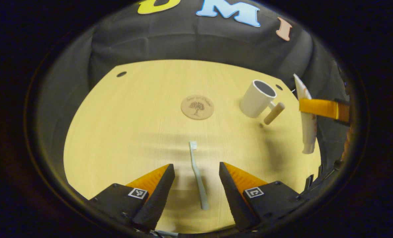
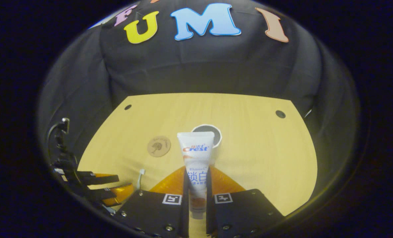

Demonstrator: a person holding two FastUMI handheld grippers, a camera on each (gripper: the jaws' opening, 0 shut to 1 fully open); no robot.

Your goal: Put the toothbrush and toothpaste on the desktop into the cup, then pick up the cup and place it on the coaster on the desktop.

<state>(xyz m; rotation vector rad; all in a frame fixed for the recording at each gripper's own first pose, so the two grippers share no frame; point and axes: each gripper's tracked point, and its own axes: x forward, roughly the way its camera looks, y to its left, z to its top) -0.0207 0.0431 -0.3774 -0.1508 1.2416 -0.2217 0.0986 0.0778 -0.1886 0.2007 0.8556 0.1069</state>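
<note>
Fingers (image 2: 186,195) pinch the toothpaste (image 2: 196,165); left gripper (image 1: 196,185) straddles the toothbrush (image 1: 198,178).

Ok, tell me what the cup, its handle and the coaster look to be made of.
Cup: likely glazed ceramic, going by its smooth, matte white wall and thick rim.
Handle: probably wood, a pale tan peg with a rounded end, unglazed.
Coaster: seems wood or cork, a flat tan disc with a dark tree design that looks printed or burned on.
</note>
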